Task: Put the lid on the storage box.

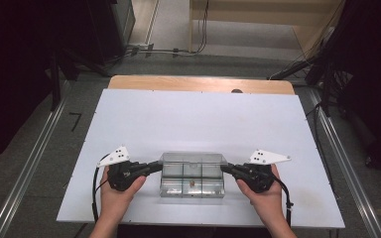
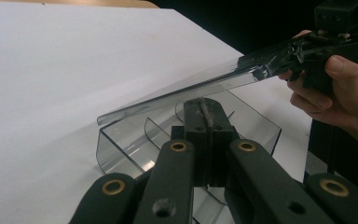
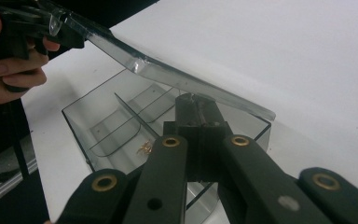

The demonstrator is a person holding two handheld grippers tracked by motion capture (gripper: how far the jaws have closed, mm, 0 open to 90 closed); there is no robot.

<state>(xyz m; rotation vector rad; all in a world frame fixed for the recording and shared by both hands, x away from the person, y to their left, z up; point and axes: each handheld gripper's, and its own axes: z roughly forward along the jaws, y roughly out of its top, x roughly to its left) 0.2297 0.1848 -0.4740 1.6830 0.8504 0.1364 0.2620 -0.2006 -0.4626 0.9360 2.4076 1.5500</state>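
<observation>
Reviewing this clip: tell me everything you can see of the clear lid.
The clear, smoky plastic lid is a flat rectangular panel with a turned-down edge. It is raised, tilted over the clear compartmented plastic box. The left tongs and right tongs each pinch one end. It sits near the white table's near edge.

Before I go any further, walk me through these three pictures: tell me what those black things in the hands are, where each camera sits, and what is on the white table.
No robot here: a person holds a hand-operated two-jaw gripper in each hand. The high view looks down on the white table, with the left gripper and right gripper at either end of a clear plastic box. The other two pictures come from cameras riding on each gripper, looking along its black jaws.

The box is split into compartments; one holds a small golden object, too small to identify. Its clear lid is raised at a slant above the box, and each gripper's jaws appear closed on one end of it. The left gripper view also shows the person's right hand farther off.
</observation>
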